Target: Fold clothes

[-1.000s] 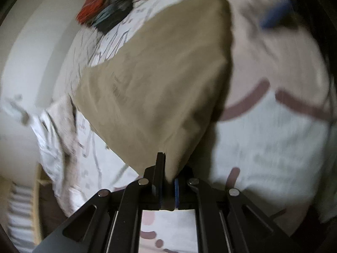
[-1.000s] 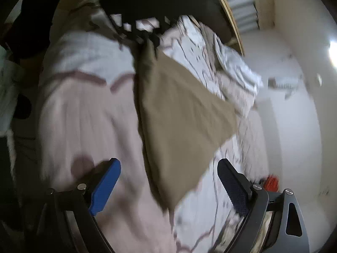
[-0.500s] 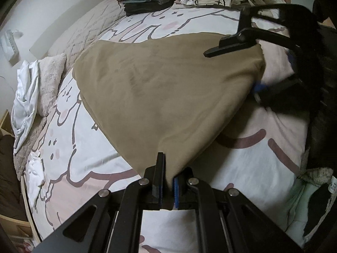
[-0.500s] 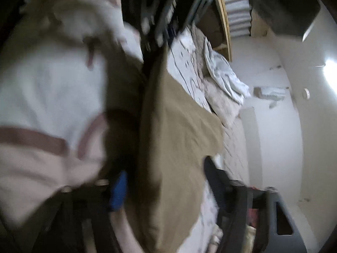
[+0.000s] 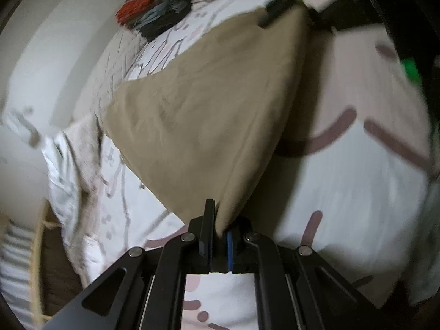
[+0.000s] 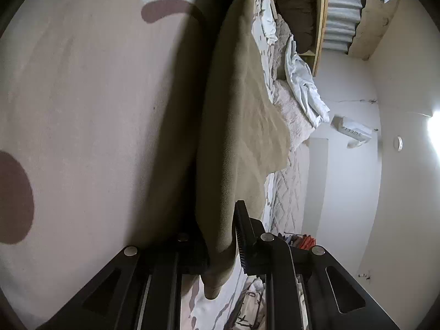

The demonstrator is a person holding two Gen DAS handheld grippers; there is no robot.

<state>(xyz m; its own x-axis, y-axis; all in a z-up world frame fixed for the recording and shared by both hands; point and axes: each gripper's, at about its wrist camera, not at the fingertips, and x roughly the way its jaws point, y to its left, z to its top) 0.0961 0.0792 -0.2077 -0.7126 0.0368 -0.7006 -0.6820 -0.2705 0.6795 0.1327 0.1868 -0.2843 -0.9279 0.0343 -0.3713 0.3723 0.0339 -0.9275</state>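
In the left wrist view the left hand-held gripper (image 5: 218, 236) clamps one corner of the tan cloth (image 5: 203, 110), lifted over the bed (image 5: 357, 192) near its folded clothes pile (image 5: 156, 8), while in the right wrist view the right hand-held gripper (image 6: 222, 250) pinches the cloth's other corner above open bedspread.
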